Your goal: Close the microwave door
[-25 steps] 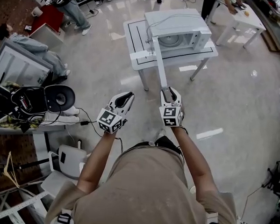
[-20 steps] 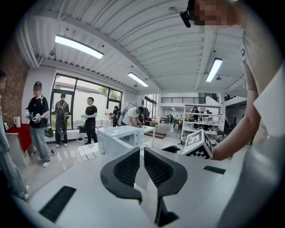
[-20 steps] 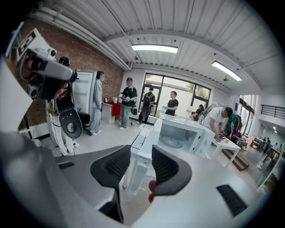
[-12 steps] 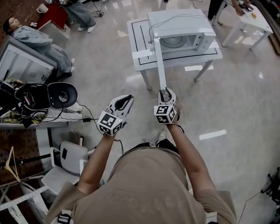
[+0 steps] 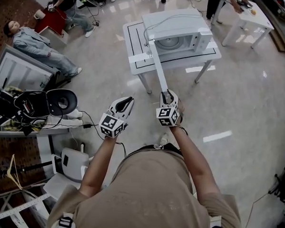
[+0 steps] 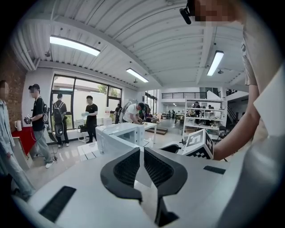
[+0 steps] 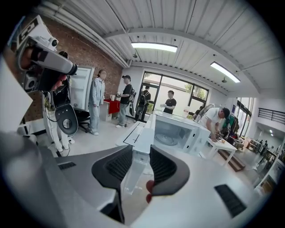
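Note:
A white microwave [image 5: 178, 29] stands on a white table [image 5: 137, 39]. Its door [image 5: 157, 64] is swung wide open and reaches out towards me. My right gripper [image 5: 168, 95] is at the door's free end. In the right gripper view the door's edge [image 7: 143, 136] fills the gap of the right gripper [image 7: 141, 153], whose jaws have just been closing onto it. The open cavity [image 7: 171, 133] with its turntable shows beyond. My left gripper [image 5: 128, 102] hangs to the left of the door, shut and holding nothing. In its own view the left gripper [image 6: 141, 153] points at the microwave [image 6: 118, 133].
A second white table [image 5: 243, 18] with a person at it stands at the upper right. Several people are at the upper left. A white cabinet [image 5: 16, 66], a black chair with gear [image 5: 57, 99] and floor cables lie to my left.
The right gripper has slid a little forward and down along the door's end, and its jaws have narrowed around the edge. The left gripper has shifted only slightly.

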Tool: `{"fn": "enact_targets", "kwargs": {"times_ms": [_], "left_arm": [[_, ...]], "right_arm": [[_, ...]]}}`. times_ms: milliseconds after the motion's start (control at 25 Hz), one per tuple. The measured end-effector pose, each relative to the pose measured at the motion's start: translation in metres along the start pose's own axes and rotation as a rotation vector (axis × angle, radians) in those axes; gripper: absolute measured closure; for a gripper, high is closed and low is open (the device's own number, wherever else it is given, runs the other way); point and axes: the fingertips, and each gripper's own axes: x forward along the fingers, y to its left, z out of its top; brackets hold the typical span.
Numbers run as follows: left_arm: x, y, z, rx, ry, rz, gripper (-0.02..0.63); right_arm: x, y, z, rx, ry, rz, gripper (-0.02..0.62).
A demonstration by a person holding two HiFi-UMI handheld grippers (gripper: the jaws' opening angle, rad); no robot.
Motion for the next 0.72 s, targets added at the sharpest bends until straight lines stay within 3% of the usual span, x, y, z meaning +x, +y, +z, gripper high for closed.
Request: {"fn": "enact_targets", "kwargs": {"times_ms": [320, 720], "left_arm": [[0.036, -0.004, 0.012, 0.000, -0.016, 0.005, 0.591], [0.084, -0.010, 0.023, -0.013, -0.006, -0.049, 0.591]], "right_arm": [[0.002, -0.041, -0.011, 0.092, -0.009, 0.035, 0.466], [0.012, -0.103, -0.021, 0.144, -0.009, -0.021, 0.466]]}}
